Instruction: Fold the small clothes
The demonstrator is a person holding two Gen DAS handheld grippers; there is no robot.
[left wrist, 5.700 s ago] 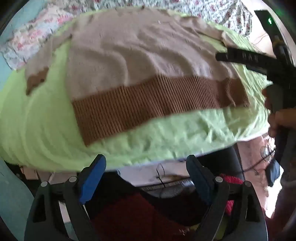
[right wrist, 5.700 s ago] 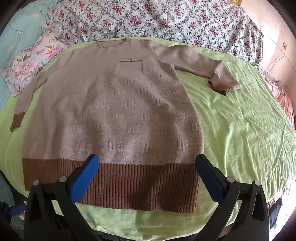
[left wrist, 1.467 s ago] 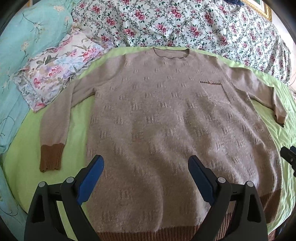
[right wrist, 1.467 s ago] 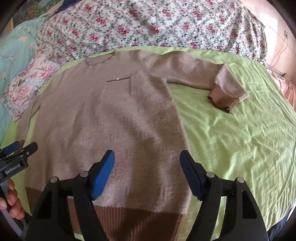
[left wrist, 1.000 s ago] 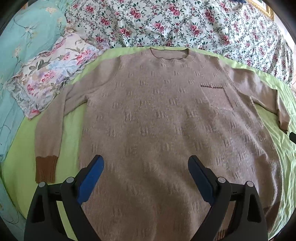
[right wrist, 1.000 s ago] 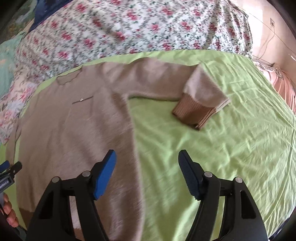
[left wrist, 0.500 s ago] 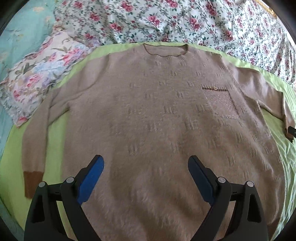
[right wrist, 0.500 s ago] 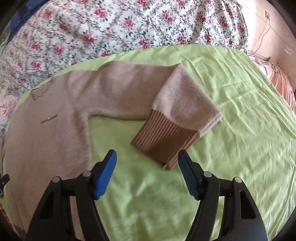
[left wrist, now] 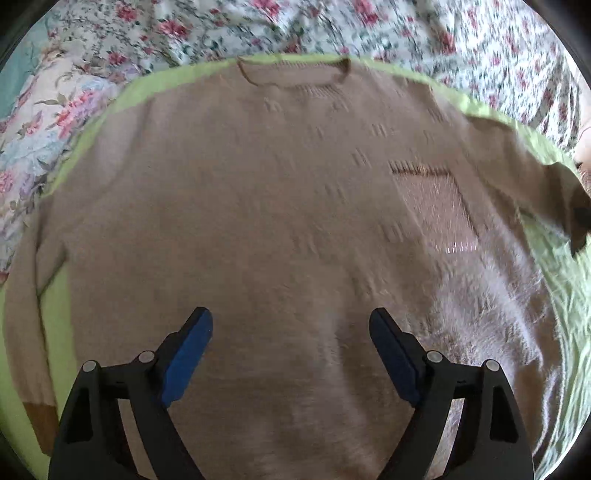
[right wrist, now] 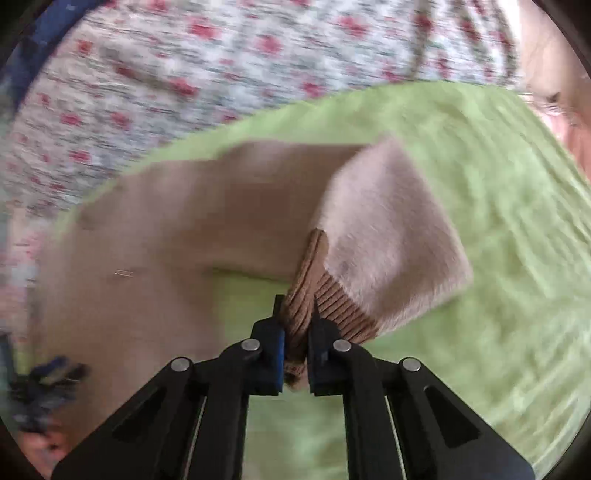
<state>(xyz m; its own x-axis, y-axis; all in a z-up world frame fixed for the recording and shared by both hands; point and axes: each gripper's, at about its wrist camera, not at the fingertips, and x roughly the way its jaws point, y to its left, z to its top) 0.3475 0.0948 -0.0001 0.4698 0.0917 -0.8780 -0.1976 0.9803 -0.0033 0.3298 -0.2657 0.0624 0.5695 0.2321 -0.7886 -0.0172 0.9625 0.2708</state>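
Observation:
A beige knitted sweater (left wrist: 258, 221) lies flat on a green sheet (left wrist: 55, 302), neck hole (left wrist: 291, 74) at the far side, chest pocket (left wrist: 436, 206) to the right. My left gripper (left wrist: 291, 325) hovers over the sweater's body; its jaws are closing, still wide apart, with only flat fabric below them. In the right wrist view my right gripper (right wrist: 295, 306) is shut on the brown ribbed cuff (right wrist: 321, 299) of the folded-back right sleeve (right wrist: 388, 236). The left sleeve (left wrist: 26, 314) lies along the left edge, its brown cuff (left wrist: 40, 424) at the bottom left.
A floral quilt (left wrist: 406, 33) covers the bed beyond the sweater, and a floral pillow (left wrist: 44, 122) lies at the far left. Bare green sheet (right wrist: 498, 258) spreads to the right of the held sleeve. The other gripper shows blurred at the left edge (right wrist: 40, 384).
My right gripper moved onto the sleeve cuff and shut on it. My left gripper slid forward over the sweater toward the neck, its jaws a little narrower.

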